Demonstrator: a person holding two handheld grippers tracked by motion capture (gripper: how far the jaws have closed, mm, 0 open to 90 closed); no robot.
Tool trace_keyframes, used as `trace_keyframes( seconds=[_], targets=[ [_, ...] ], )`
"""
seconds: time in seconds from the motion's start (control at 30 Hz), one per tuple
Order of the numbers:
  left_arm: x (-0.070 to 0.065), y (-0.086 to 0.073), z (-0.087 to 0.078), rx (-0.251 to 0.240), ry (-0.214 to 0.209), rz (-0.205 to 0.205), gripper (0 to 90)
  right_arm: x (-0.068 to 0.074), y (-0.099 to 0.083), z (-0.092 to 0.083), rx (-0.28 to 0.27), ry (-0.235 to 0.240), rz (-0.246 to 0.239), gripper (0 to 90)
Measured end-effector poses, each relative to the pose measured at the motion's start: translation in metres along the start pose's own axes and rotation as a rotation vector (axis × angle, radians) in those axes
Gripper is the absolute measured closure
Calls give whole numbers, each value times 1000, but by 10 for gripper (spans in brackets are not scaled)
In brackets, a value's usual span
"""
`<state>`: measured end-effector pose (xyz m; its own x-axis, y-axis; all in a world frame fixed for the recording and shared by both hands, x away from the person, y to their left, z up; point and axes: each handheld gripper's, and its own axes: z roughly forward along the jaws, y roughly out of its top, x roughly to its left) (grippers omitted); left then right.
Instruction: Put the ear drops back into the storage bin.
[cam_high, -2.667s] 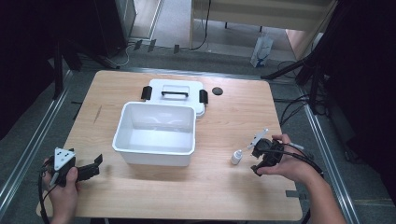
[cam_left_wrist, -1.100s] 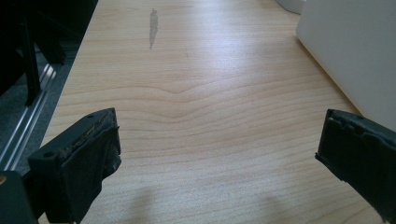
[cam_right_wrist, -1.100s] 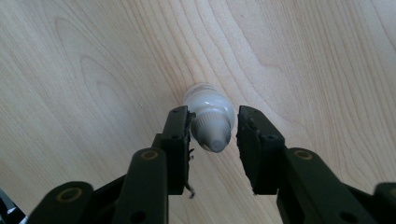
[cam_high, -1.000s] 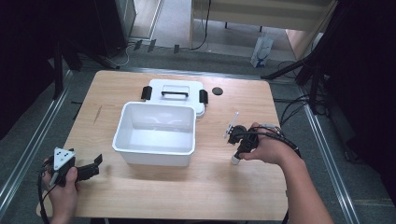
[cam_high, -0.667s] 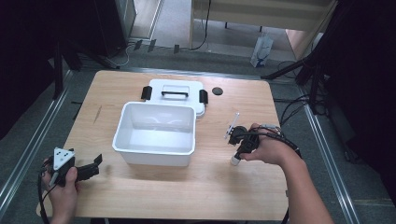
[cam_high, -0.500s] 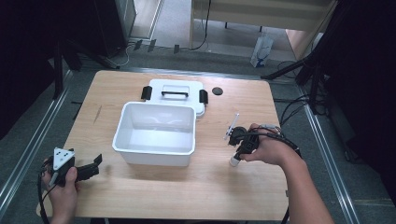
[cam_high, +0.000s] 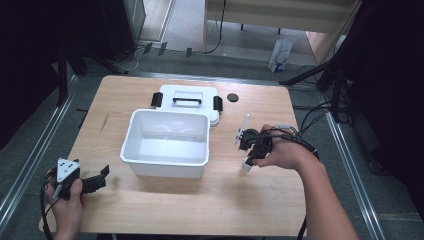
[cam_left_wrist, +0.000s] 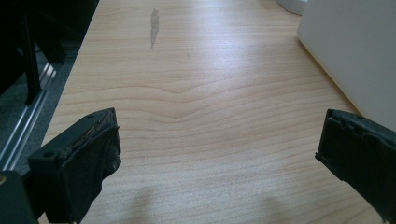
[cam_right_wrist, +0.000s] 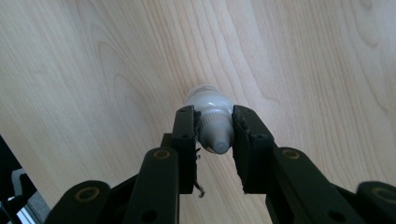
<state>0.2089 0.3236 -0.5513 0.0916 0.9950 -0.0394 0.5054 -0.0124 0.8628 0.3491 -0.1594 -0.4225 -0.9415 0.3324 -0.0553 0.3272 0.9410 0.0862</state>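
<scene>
Right claw clamps a small white bottle on the desk — left claw gapes wide, beside the tub.

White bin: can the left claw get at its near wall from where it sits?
Probably yes. The left claw rests open beside the white bin, with bare table between them. The right claw is shut on the small bottle on the bin's other side.
</scene>
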Motion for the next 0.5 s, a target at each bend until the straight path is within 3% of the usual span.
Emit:
trace_keyframes(
  seconds=[0.5],
  targets=[
    [0, 0, 0, 1, -3, -2, 0, -1, 35, -33, -24, 10, -13, 723]
  ],
)
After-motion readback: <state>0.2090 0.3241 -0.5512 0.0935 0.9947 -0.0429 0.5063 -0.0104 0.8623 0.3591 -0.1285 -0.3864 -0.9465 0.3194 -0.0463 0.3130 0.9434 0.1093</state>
